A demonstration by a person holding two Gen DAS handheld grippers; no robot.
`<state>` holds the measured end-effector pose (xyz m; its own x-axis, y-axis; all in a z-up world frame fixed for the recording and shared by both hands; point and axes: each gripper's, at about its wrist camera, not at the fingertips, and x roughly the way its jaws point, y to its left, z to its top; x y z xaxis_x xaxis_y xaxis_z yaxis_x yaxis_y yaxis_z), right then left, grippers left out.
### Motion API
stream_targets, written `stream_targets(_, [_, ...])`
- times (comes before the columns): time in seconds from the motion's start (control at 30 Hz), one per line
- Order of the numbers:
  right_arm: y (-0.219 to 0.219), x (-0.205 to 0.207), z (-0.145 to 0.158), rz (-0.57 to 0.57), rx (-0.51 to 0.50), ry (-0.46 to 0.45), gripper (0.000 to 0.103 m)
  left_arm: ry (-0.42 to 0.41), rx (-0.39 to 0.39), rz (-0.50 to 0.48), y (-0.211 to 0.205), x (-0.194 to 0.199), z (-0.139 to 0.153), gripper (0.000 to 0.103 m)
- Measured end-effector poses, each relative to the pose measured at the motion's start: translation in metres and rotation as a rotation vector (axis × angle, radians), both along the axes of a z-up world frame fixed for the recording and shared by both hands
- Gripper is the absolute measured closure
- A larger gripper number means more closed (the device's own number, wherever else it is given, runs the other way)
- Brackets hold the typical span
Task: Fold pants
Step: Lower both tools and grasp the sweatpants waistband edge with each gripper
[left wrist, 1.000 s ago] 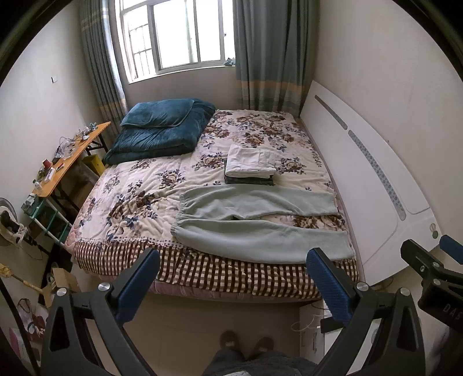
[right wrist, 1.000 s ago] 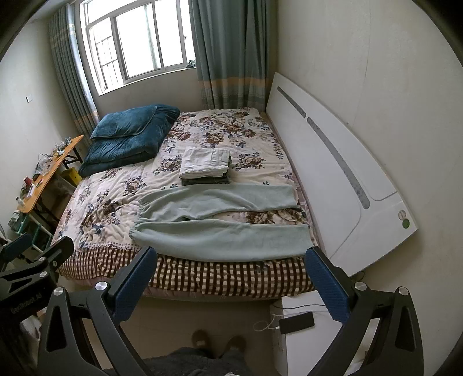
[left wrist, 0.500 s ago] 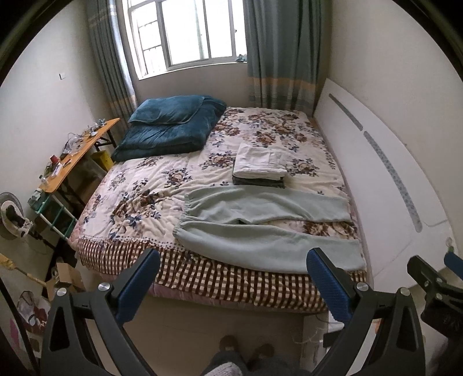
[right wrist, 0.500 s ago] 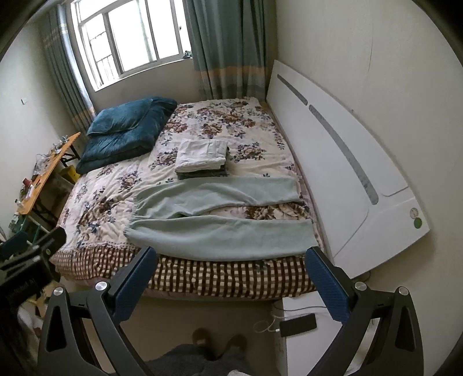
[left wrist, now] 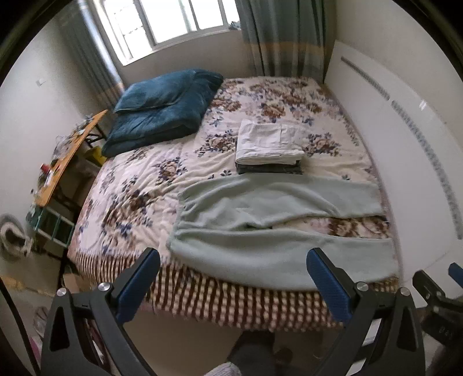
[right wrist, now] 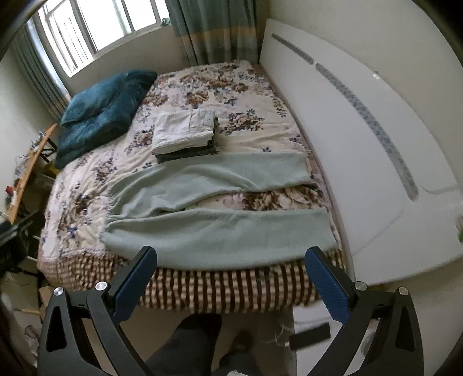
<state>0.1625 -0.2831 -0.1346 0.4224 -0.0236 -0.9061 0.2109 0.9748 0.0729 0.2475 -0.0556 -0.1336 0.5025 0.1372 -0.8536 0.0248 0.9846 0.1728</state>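
Blue-padded, both your claws stand wide apart and empty: left gripper [left wrist: 233,277], right gripper [right wrist: 231,276], each held above the floor short of the bed [right wrist: 202,292]. One pair of pale green pants [right wrist: 220,228] lies spread flat at the near edge of the flowered cover, waistband to the left, two legs splayed to the right. One stack of folded clothes [right wrist: 185,134] lies just beyond them. One blue quilt [left wrist: 162,110] sits by the window [left wrist: 173,26]. One white headboard [right wrist: 361,150] runs along the right. Compared with a second ago, you are closer to the bed.
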Motion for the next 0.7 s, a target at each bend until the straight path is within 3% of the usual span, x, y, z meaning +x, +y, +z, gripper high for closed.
stream_targets(0.13, [0.01, 0.09, -0.056, 0.056, -0.053, 0.08, 0.0, 0.063, 0.025, -0.035, 0.01, 0.088, -0.048, 0.0])
stream_targets(0.33, [0.021, 0.238, -0.146, 0.124, -0.034, 0.21, 0.0, 0.211, 0.043, -0.082, 0.031, 0.219, -0.142, 0.0])
stream_targets(0.47, [0.023, 0.338, -0.214, 0.159, -0.016, 0.254, 0.0, 0.3, 0.027, -0.088, 0.052, 0.291, -0.207, 0.004])
stream_targets(0.7, [0.034, 0.487, -0.358, 0.356, -0.005, 0.328, 0.0, 0.4, 0.049, -0.141, 0.072, 0.385, -0.318, 0.01])
